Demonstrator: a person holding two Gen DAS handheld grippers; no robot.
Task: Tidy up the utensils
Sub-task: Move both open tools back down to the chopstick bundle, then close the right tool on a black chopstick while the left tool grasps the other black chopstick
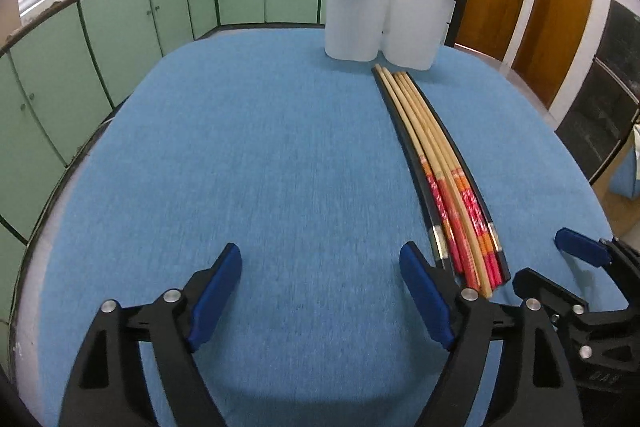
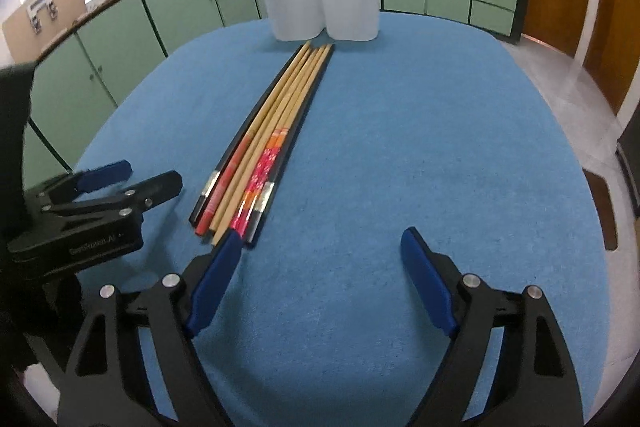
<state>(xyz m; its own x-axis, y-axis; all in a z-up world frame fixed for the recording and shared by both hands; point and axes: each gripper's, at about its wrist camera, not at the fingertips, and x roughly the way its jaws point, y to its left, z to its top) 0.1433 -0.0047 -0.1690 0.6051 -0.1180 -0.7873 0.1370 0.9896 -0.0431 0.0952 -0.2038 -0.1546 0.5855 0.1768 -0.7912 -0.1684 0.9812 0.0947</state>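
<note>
- Blue-covered table (image 1: 240, 147) fills the scene, and everything for this job sits on it.
- At the far edge stands the white two-lobed holder (image 1: 380, 23), upright, with something dark poking above its rim; what that is I cannot tell.
- Chopsticks (image 1: 440, 163) next: a tight bundle lying flat in a row, black ones on the outside, bamboo and red-patterned ones between. Tips point at the holder and stop just short of its base; the decorated ends lie nearest the grippers.
- Left gripper (image 1: 320, 267) is angled down over bare cloth, jaws spread wide, nothing between them. Its right finger sits just beside the bundle's near end.
- Right gripper (image 2: 320, 251) mirrors it, jaws wide and empty, with its left finger (image 2: 218, 267) right at the butt ends of the sticks.
- Risks, as I judge them: the sticks lie pressed together, so a pinch could pick up several at once or roll the neighbours apart.
- The two grippers flank the same end, close together; both reaching in could make them collide.
- Held by one end, a long stick may droop and miss or tip the holder.
</note>
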